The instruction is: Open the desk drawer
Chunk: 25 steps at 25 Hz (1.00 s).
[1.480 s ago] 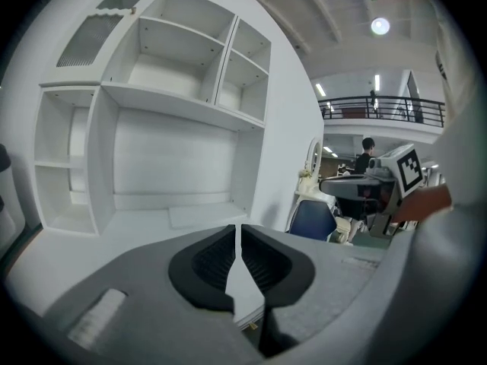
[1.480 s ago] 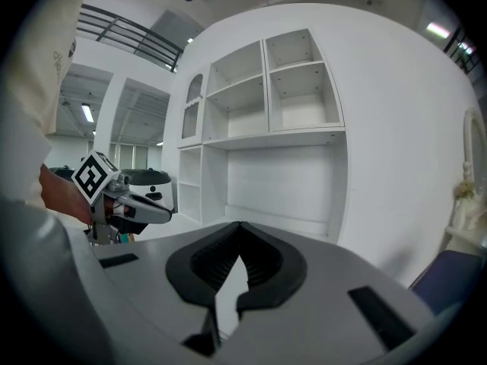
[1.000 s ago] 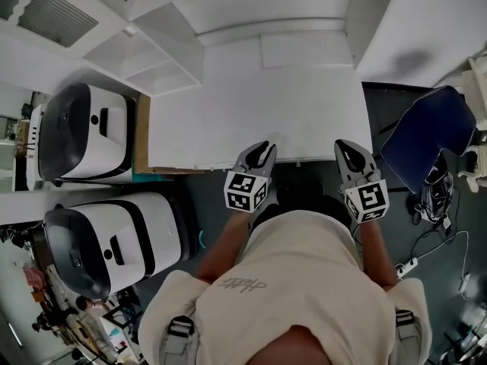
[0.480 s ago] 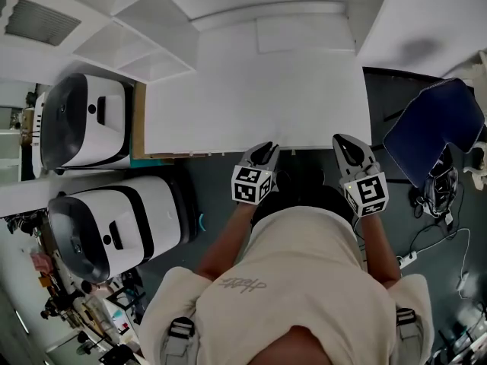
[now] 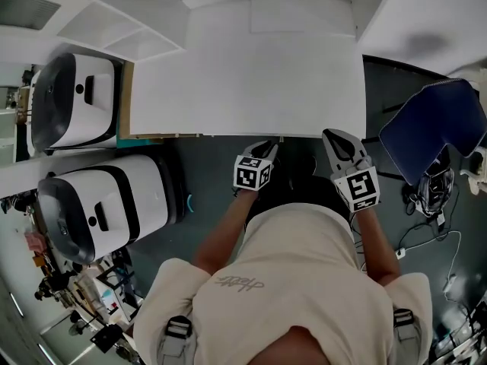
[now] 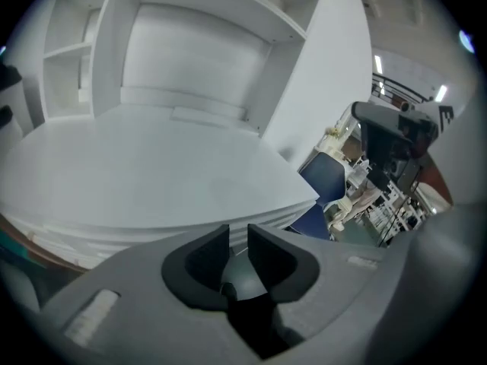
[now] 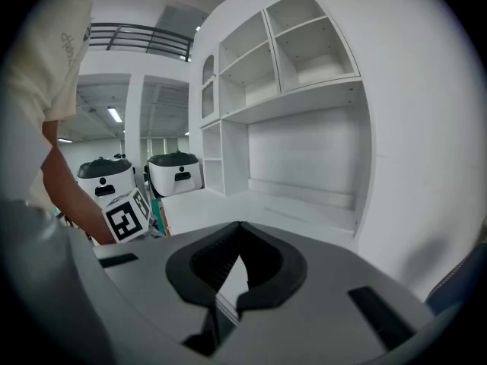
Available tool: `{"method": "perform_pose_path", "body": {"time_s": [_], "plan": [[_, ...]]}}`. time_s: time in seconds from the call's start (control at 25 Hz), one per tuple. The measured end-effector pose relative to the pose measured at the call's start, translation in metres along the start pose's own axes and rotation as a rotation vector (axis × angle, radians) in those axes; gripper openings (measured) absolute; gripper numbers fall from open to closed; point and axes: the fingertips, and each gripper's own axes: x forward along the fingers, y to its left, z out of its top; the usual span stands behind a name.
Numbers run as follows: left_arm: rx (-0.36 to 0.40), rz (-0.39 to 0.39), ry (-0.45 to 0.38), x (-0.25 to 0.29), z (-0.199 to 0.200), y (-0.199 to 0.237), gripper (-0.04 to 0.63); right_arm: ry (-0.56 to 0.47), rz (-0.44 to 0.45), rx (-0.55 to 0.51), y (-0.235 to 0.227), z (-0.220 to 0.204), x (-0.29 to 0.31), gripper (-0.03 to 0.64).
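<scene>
The white desk [image 5: 243,74] fills the upper middle of the head view, and its front edge runs just ahead of both grippers. No drawer front or handle shows plainly; the left gripper view shows only the layered front edge [image 6: 137,230]. My left gripper [image 5: 266,147] is just in front of that edge, its jaws a narrow gap apart with nothing between them [image 6: 237,238]. My right gripper [image 5: 332,137] reaches the edge near the desk's right corner, and its jaw tips meet, empty [image 7: 240,230].
Two white domed machines [image 5: 72,101] [image 5: 99,204] stand left of the desk. White shelving [image 5: 114,21] rises at the back left and a white panel [image 5: 426,21] at the right. A blue chair [image 5: 430,124] and floor cables [image 5: 426,226] are at the right.
The desk's front edge has slid up in the head view. Both grippers have come back from over the edge to just at or in front of it, the left one lower.
</scene>
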Motion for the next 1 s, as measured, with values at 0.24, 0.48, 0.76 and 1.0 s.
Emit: {"method": "perform_pose_path", "body": {"time_s": [0.24, 0.48, 0.76, 1.0], "plan": [[-0.116, 0.01, 0.117, 0.047, -0.044, 0.013, 0.083, 0.005, 0.03, 0.05, -0.002, -0.01, 0.001, 0.002], [-0.154, 0.052, 0.191, 0.09, -0.065, 0.025, 0.086, 0.022, 0.035, 0.087, -0.017, -0.024, 0.004, 0.002], [-0.179, 0.09, 0.233, 0.117, -0.075, 0.036, 0.104, 0.05, 0.054, 0.103, -0.022, -0.034, 0.002, 0.002], [-0.182, 0.109, 0.249, 0.13, -0.077, 0.039, 0.104, 0.053, 0.056, 0.105, -0.034, -0.032, 0.009, 0.002]]}}
